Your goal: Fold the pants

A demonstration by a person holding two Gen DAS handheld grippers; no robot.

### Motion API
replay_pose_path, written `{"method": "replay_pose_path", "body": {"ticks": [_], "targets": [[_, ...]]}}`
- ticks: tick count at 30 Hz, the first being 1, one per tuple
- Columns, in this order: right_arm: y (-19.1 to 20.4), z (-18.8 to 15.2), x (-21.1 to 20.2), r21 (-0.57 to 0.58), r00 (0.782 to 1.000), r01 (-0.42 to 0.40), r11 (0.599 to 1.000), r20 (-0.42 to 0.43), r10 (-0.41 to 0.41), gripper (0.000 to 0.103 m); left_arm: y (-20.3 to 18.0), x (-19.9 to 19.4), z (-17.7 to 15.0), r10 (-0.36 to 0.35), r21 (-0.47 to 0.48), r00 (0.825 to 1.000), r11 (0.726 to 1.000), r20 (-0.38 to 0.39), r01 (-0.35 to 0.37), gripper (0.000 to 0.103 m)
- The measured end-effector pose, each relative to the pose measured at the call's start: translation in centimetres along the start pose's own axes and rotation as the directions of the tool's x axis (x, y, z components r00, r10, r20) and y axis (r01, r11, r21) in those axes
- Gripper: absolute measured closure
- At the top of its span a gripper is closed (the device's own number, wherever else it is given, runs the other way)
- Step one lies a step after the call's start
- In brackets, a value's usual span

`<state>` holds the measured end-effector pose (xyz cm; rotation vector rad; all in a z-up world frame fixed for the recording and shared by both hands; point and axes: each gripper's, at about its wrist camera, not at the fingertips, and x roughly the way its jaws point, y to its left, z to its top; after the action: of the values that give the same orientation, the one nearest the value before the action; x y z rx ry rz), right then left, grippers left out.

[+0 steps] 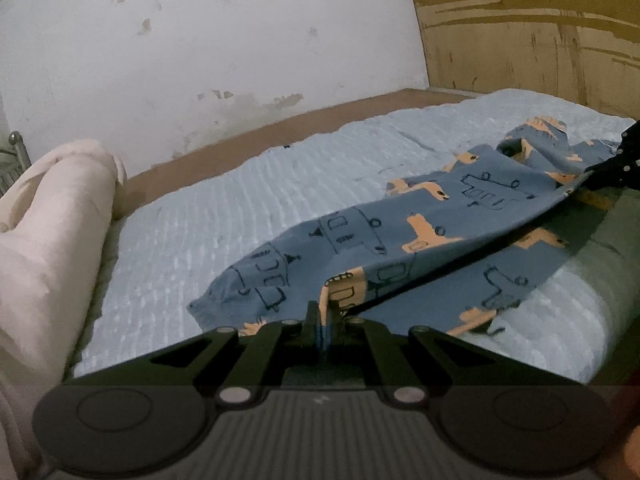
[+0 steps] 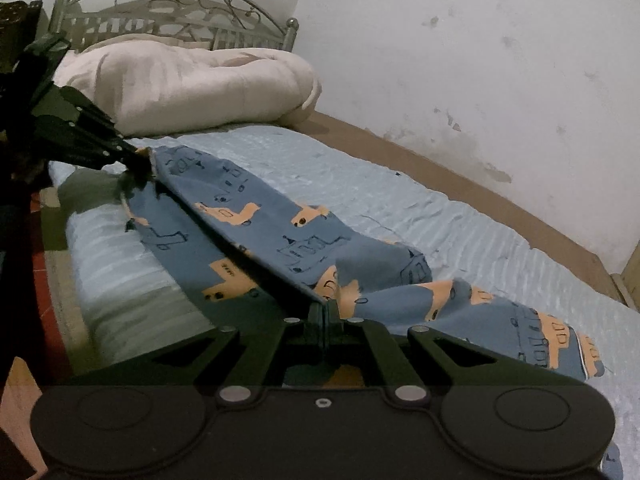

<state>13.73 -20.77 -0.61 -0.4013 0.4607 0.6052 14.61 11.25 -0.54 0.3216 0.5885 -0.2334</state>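
Blue pants point(image 1: 400, 236) printed with orange and outlined vehicles lie across a light blue bedspread point(image 1: 224, 200). My left gripper point(image 1: 325, 320) is shut on one edge of the cloth at the near side of the bed. My right gripper point(image 2: 325, 310) is shut on the same edge further along, so the fabric point(image 2: 256, 220) stretches taut between the two. In the left wrist view the right gripper point(image 1: 592, 172) shows at the far right. In the right wrist view the left gripper point(image 2: 138, 160) shows at the upper left. A lower layer of the pants rests on the bed under the lifted edge.
A rolled cream blanket point(image 2: 188, 84) lies at the head of the bed before a metal headboard point(image 2: 172, 12). A stained white wall point(image 1: 200, 40) runs along the far side, with a brown mattress edge point(image 1: 240, 140) below it. A wooden panel point(image 1: 540, 40) stands at the foot.
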Motion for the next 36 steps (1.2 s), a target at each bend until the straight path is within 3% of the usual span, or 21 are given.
{"method": "replay_pose_path", "body": {"ticks": [7, 11, 14, 15, 16, 17, 19, 20, 22, 25, 27, 32, 36], "targets": [[1.5, -1.6, -0.2, -0.051, 0.999, -0.028, 0.998, -0.048, 0.025, 0.103, -0.1, -0.1, -1.5, 0.001, -0.013, 0.999, 1.000, -0.034, -0.002, 0.103], [1.6, -2.2, 0.1, -0.013, 0.998, -0.030, 0.999, -0.052, 0.029, 0.103, -0.5, -0.2, -1.6, 0.011, -0.009, 0.999, 1.000, -0.042, -0.011, 0.102], [1.5, -2.4, 0.0, 0.002, 0.999, -0.028, 1.000, -0.043, 0.028, 0.103, -1.0, -0.3, -1.8, 0.031, -0.023, 0.998, 0.999, -0.050, -0.032, 0.095], [1.5, -2.5, -0.1, 0.014, 0.999, -0.026, 1.000, -0.039, 0.027, 0.103, -1.3, -0.4, -1.8, 0.042, -0.032, 0.998, 0.999, -0.055, -0.044, 0.087], [1.3, -2.5, -0.1, 0.034, 0.999, -0.027, 0.999, -0.033, 0.028, 0.099, -1.6, -0.6, -1.8, 0.051, -0.044, 0.997, 0.998, -0.055, -0.053, 0.082], [1.1, -2.6, -0.2, 0.058, 0.999, -0.029, 0.998, -0.022, 0.030, 0.096, -1.8, -0.8, -1.7, 0.058, -0.061, 0.997, 0.996, -0.051, -0.061, 0.064], [0.8, -2.7, -0.6, 0.100, 1.000, -0.017, 0.995, 0.000, 0.017, 0.075, -2.5, -1.5, -1.5, 0.074, -0.093, 0.997, 0.993, -0.031, -0.077, 0.032], [0.6, -2.8, -1.0, 0.120, 1.000, -0.009, 0.993, 0.011, 0.008, 0.068, -2.8, -1.8, -1.3, 0.078, -0.111, 0.997, 0.991, -0.021, -0.080, 0.026], [0.0, -3.1, -2.0, 0.160, 0.999, 0.011, 0.987, 0.038, -0.017, 0.035, -3.6, -2.1, -0.8, 0.058, -0.144, 0.998, 0.988, -0.004, -0.058, 0.008], [-1.9, -4.0, -3.7, 0.234, 0.996, 0.050, 0.971, 0.059, -0.066, 0.010, -5.6, -2.1, 0.3, 0.031, -0.170, 0.999, 0.985, 0.019, -0.027, 0.001], [-3.4, -4.7, -4.7, 0.266, 0.989, 0.124, 0.956, 0.040, -0.140, 0.001, -7.1, -1.8, 1.2, -0.011, -0.173, 0.999, 0.985, 0.035, 0.017, 0.001], [-7.9, -6.6, -7.1, 0.294, 0.945, 0.322, 0.900, -0.045, -0.323, 0.001, -10.7, -0.6, 3.6, -0.063, -0.178, 0.996, 0.981, 0.057, 0.073, 0.001], [-11.9, -8.4, -8.3, 0.345, 0.916, 0.398, 0.850, -0.097, -0.389, 0.001, -14.0, 0.0, 6.1, -0.128, -0.156, 0.985, 0.977, 0.117, 0.145, 0.000]]}}
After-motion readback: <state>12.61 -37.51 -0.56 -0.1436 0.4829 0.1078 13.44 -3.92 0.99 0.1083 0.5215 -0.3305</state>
